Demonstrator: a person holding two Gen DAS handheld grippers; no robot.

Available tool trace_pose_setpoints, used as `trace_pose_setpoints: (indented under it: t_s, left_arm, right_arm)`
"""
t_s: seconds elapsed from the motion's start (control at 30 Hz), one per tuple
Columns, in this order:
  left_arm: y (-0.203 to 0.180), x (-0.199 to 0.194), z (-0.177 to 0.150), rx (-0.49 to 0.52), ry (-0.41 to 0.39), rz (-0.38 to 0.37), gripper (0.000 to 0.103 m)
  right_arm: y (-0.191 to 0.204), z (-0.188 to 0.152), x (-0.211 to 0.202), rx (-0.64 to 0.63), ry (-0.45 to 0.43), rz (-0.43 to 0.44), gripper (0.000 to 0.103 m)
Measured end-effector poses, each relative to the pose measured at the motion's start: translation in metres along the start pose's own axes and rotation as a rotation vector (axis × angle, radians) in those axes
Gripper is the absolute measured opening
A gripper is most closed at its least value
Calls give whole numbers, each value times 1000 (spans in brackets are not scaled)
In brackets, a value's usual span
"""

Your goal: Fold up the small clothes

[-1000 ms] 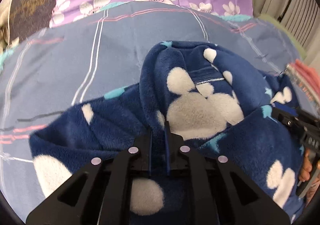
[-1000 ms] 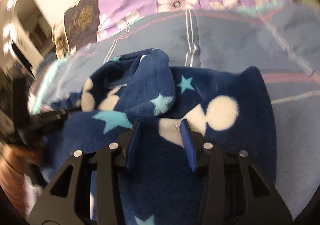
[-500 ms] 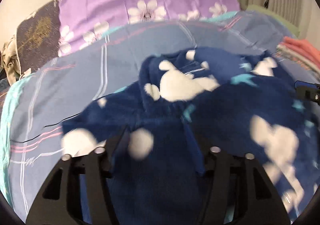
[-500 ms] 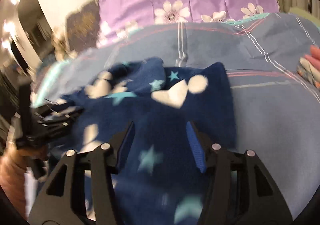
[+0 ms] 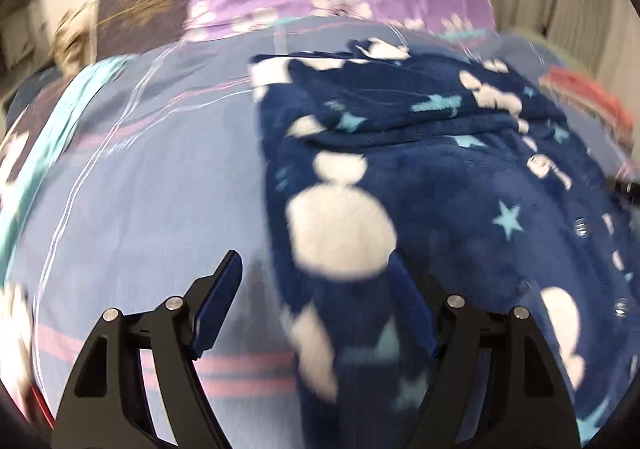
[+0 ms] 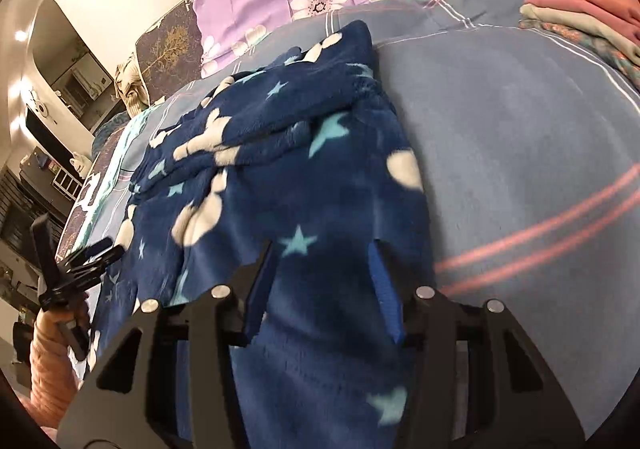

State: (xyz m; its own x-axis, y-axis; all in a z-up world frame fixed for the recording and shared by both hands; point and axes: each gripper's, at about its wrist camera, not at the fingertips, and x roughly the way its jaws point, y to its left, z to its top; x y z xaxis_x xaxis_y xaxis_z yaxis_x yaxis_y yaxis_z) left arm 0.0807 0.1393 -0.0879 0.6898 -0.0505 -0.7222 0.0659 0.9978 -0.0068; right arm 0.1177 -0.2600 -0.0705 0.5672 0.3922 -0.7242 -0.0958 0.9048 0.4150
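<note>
While the navy fleece garment (image 6: 304, 185) lies spread on the blue striped bed cover (image 6: 520, 153), with its top part already folded down over the body, both tongs sit at its near edge. The left tongs (image 5: 316, 289) are opening, their 2 fingers wide apart; the garment's left edge runs between them, but no pad presses on it. The right tongs (image 6: 324, 281) are closing, fleece lying between their fingers with gaps on both sides, so nothing is clamped yet.

The step in hand looks like taking a fresh hold on the near hem for the next fold. To do it well, each pair of tongs should bite only the hem's own layers, near the 2 corners and level with each other, so the edge lifts straight. Thick fleece slips and bunches, so close fully before lifting. A stack of folded clothes (image 6: 580, 9) waits at the far right.
</note>
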Motion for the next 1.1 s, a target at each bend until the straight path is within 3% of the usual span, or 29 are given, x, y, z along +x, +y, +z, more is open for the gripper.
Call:
trace_pose_setpoints:
  t_s: [0.27,0.47,0.67,0.77,0.93,1.0,1.1]
  left_arm:
    - [0,-28,-49,-74,35,-25,76]
    - [4,-49,-80,-164,17,-98,76]
    - [-13,-65,-101,-119,15,-160,76]
    - [-17,-72,-109,-116,12,-168,76]
    - [-21,-82,-119,-121,11,-169,76]
    - [-22,-87,-126,-127,9,-169,76]
    - [-23,-93,-135,-136,3,-175,76]
  right_arm:
    - [9,-24,-25,-25,-12,-30,49]
    - [-1,-52,-50,-6,-24,-57,50]
    - [-10,-71,-73,35,-40,-67,52]
    - [6,-82,-83,17,-35,54,51]
    - [69,-107,-80,-112,81,377,51]
    - [89,-118,-71,-161,148,448,52]
    - [111,-134,-48,-216,257,466,54]
